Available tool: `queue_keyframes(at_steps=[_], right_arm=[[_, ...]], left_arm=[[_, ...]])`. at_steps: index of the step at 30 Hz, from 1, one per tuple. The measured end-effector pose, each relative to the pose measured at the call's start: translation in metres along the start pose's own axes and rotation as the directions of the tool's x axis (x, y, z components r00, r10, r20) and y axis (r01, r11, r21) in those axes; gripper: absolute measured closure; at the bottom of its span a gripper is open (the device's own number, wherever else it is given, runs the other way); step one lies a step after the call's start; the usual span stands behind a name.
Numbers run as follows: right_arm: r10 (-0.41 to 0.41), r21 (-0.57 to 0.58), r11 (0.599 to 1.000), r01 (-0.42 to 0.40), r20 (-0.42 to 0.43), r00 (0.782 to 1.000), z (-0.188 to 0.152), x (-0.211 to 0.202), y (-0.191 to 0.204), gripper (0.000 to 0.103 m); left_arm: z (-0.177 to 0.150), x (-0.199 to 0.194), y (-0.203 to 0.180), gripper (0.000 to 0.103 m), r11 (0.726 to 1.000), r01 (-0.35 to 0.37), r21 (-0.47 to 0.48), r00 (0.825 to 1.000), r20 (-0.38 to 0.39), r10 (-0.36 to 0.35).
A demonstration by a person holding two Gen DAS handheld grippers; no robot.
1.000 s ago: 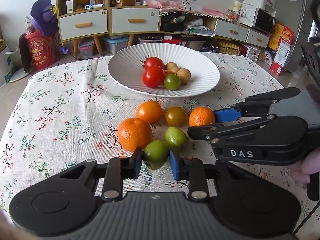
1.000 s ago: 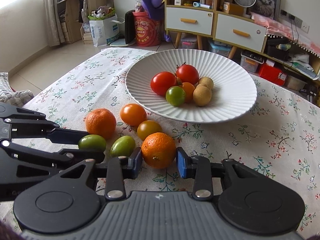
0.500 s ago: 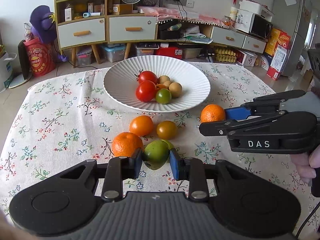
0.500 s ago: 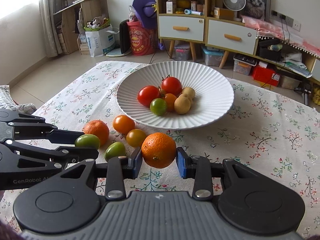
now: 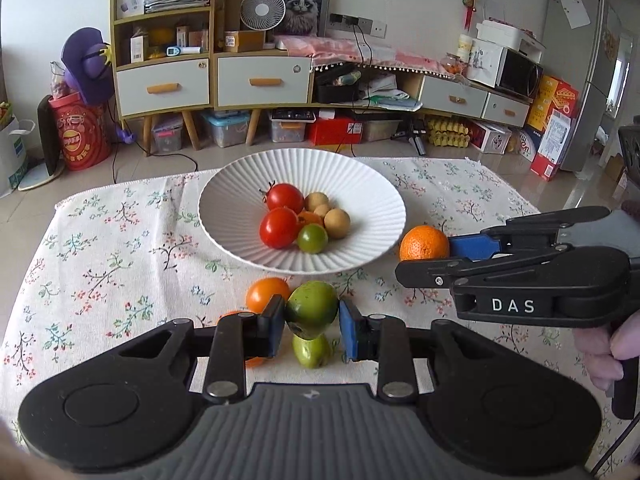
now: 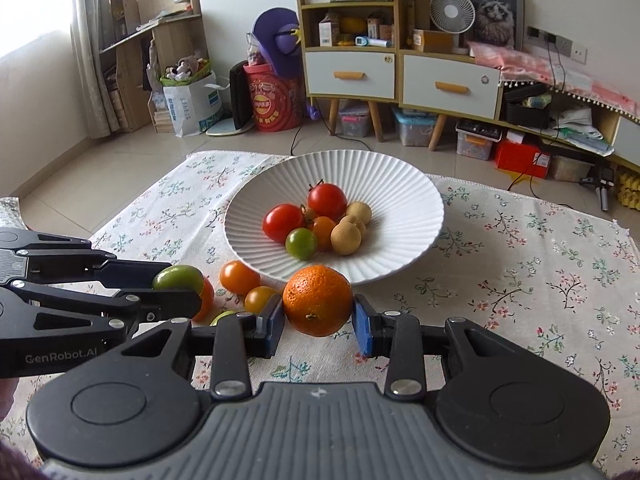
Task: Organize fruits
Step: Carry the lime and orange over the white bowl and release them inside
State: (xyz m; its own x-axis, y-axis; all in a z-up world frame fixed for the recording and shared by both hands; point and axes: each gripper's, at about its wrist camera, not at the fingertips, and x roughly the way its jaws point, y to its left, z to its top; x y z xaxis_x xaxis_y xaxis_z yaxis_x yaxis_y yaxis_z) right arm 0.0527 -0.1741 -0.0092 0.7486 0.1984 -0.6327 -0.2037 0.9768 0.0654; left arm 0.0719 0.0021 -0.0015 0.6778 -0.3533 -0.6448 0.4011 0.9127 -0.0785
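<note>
My left gripper (image 5: 312,330) is clenched on a green tomato (image 5: 311,311), my right gripper (image 6: 318,320) on an orange (image 6: 318,300); both fruits hang above the floral tablecloth (image 6: 520,280); the white ribbed bowl (image 6: 400,200) lies straight ahead, nearer the right gripper.

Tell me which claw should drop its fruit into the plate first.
Right, probably. The right claw holds its orange beside the white plate's rim; the left claw, gripping a green tomato, sits farther back.
</note>
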Motion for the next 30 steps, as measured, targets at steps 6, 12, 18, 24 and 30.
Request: queue_keyframes(at_steps=[6,12,18,24,30], right_arm=[[-0.023,0.051,0.998,0.021,0.035,0.999,0.011,0.002,-0.013,0.070],[-0.038,0.107,0.994,0.032,0.047,0.998,0.022,0.013,-0.024,0.070],[-0.062,0.155,0.986,0.055,0.039,0.997,0.028,0.025,-0.035,0.070],[-0.064,0.146,0.987,0.059,0.025,0.998,0.029,0.036,-0.035,0.070],[-0.065,0.130,0.989,0.064,0.004,0.998,0.025,0.046,-0.037,0.070]], left_arm=[[0.015,0.013,0.006,0.075,0.999,-0.033,-0.031,0.999,0.012,0.034],[0.036,0.032,0.019,0.075,0.991,-0.077,-0.108,0.996,0.024,0.080],[0.050,0.052,0.027,0.075,0.980,-0.099,-0.175,0.994,0.037,0.107],[0.052,0.068,0.036,0.075,0.969,-0.098,-0.228,0.993,0.037,0.109],[0.048,0.078,0.043,0.075,0.960,-0.100,-0.260,0.994,0.011,0.107]])
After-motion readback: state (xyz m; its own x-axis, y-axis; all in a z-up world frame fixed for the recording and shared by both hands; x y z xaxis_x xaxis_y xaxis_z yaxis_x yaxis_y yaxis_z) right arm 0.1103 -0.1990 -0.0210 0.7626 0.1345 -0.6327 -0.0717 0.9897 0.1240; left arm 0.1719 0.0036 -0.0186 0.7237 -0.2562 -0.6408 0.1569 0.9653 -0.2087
